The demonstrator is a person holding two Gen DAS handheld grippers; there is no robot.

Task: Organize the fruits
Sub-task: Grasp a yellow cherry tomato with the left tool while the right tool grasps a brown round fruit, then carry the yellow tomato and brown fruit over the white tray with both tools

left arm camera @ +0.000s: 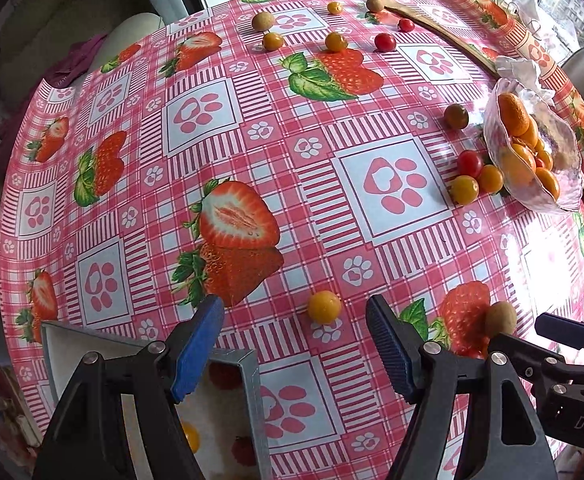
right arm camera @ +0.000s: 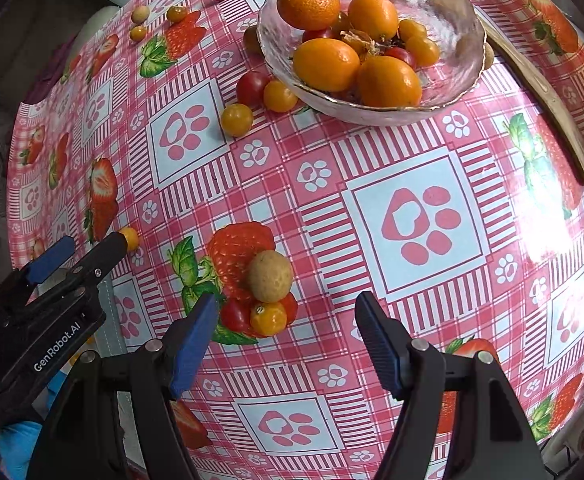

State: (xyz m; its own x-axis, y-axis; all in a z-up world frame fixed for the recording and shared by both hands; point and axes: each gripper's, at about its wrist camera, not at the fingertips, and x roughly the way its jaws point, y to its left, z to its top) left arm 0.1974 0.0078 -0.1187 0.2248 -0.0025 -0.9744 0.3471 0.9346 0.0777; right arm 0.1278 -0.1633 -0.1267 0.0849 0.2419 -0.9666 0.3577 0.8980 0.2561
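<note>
Left gripper (left arm camera: 296, 344) spread, empty, above yellow cherry tomato (left arm camera: 324, 307); white tray (left arm camera: 248, 392) beneath its left finger. Right gripper (right arm camera: 288, 344) spread, empty, just short of brown longan (right arm camera: 270, 277) touching small yellow tomato (right arm camera: 268, 318). Glass bowl (right arm camera: 452, 20) of oranges at far side.

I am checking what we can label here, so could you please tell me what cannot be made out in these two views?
- Left wrist view: the grey tray is mostly hidden by the left tool; its contents cannot be counted.
- Right wrist view: the fruit low in the glass bowl is covered by the oranges.
- Left wrist view: the wooden back scratcher passes behind the bowl.
</note>
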